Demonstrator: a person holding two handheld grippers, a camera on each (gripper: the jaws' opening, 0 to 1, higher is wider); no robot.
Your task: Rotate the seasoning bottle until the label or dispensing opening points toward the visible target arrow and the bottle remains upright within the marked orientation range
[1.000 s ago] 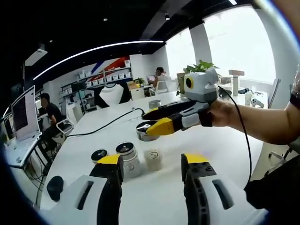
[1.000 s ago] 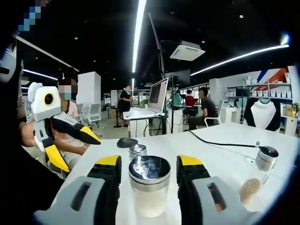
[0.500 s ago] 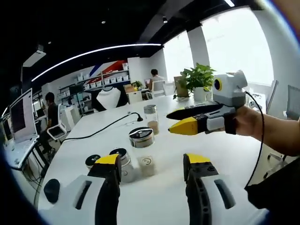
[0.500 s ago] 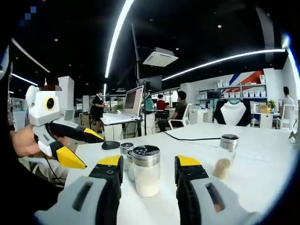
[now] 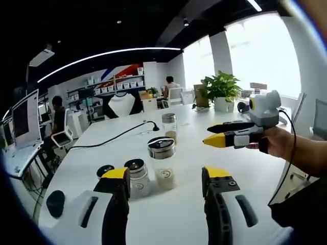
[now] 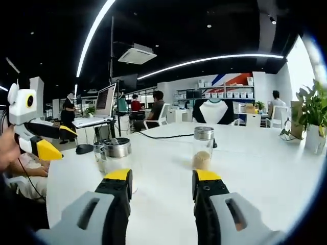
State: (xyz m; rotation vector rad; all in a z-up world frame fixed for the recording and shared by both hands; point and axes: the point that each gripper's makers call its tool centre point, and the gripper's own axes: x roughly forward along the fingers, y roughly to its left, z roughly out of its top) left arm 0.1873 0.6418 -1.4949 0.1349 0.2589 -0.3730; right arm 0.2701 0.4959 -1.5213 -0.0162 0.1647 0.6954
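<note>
The seasoning bottle [image 5: 162, 163] stands upright on the white bench [image 5: 245, 168], its long axis vertical, a clear jar with a pale filling low inside and a wide metal shaker lid; in the right gripper view it sits to the left of centre [image 6: 118, 153]. By the look of it the jar is rigid, light and smooth-walled, likely glass or hard plastic, so it could slip or tip if pinched high; the body just under the lid seems the safest place to take hold, with even pressure for a twist about the upright axis. Which way its label or opening faces cannot be told, and no target arrow can be made out. Just beside it stands a shorter jar [image 5: 137, 176], a dark cap [image 5: 105, 170] lies near that, and a taller bottle [image 5: 169, 126] with brownish contents stands farther back. The left gripper [image 5: 166, 178] hovers short of the bottle with jaws spread and empty. The right gripper [image 6: 161, 181] also has its jaws apart, holding nothing, and it appears off to the side [image 5: 217, 138].
</note>
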